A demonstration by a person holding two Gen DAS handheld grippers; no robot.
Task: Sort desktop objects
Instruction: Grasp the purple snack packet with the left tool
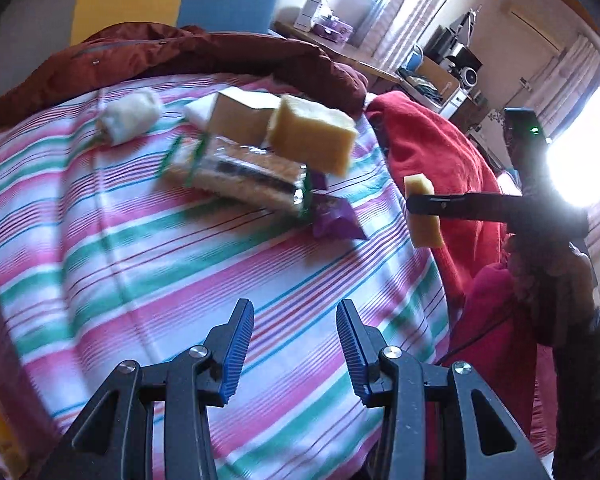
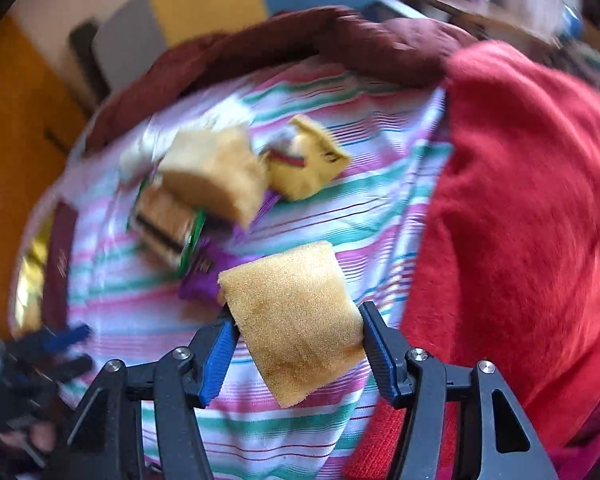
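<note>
The right gripper (image 2: pixel 296 320) clamps a yellow sponge (image 2: pixel 296 320) between its pads, lifted above the striped sheet (image 2: pixel 300 432), just right of the purple packet (image 2: pixel 204 276). The left gripper (image 1: pixel 295 344) hangs over that sheet with jaws apart, holding nothing, well short of the packet.

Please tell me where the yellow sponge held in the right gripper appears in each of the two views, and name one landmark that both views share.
Left wrist view: the held sponge is at the right of the middle, clamped in the right gripper, in front of the red blanket.
Right wrist view: the held sponge is in the lower centre, between the pads.
Shared landmark: the second sponge, on top of the biscuit packet.
</note>
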